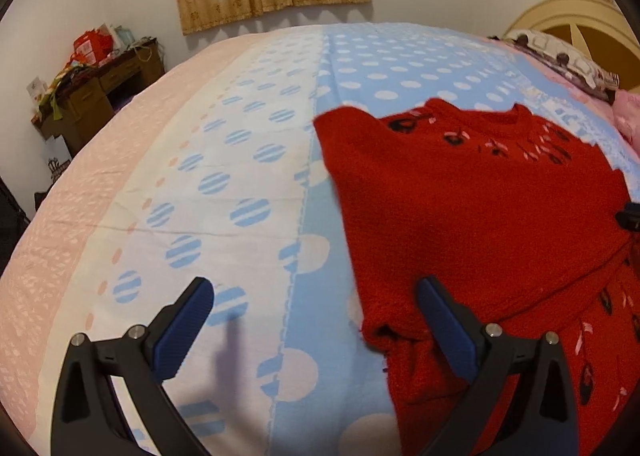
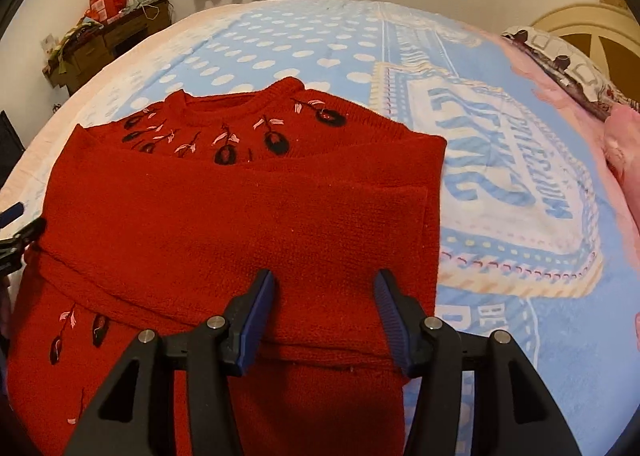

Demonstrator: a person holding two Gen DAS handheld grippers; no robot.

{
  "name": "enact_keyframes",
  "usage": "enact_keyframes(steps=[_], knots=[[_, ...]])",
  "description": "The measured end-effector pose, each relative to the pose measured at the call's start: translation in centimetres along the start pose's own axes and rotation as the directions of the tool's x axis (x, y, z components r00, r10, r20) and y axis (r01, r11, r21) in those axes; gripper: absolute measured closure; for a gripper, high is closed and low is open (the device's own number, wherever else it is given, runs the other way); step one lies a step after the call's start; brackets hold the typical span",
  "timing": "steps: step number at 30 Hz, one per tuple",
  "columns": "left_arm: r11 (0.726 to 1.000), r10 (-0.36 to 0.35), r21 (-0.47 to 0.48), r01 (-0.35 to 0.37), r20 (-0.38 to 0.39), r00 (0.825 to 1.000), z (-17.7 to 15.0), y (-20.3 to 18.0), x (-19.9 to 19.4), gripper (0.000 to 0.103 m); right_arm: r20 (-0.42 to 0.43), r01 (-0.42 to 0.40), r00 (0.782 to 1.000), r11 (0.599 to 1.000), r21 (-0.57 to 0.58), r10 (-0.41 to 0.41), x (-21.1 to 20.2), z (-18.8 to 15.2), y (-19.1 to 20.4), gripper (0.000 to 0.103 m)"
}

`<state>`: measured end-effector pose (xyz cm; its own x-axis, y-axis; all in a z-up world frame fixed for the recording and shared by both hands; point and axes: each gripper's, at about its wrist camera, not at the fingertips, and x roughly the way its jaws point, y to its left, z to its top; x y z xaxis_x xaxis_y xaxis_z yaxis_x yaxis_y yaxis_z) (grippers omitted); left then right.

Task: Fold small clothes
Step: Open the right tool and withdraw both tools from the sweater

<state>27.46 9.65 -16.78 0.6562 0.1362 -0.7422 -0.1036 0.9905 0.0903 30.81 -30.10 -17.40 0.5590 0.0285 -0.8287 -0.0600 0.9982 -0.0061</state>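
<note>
red sweater (image 2: pixel 240 216) lies flat on the dotted blue bedspread (image 1: pixel 360 68), both sleeves folded across its front. left gripper (image 1: pixel 316 296) spread wide at its edge, nothing clamped. right gripper (image 2: pixel 324 288) parted above the folded sleeve, nothing held.

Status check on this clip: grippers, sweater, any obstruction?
Left gripper open, jaws empty at the sweater edge. Right gripper open over it, not gripping. Sweater part-folded on the bed. Nothing in the way.
</note>
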Motion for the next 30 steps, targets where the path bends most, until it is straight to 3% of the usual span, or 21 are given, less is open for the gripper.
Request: enact_keyframes(steps=[10,30], knots=[[1.000,-0.019,0.007,0.018,0.017,1.000,-0.7,-0.8,-2.0,0.000,0.004,0.046,0.999,0.999,0.001,-0.046,-0.8,-0.2,0.7,0.046],[0.999,-0.053,0.004,0.053,0.179,0.982,-1.3,-0.3,-9.1,0.000,0.075,0.056,0.996,0.998,0.007,-0.056,-4.3,-1.7,1.7,0.038]])
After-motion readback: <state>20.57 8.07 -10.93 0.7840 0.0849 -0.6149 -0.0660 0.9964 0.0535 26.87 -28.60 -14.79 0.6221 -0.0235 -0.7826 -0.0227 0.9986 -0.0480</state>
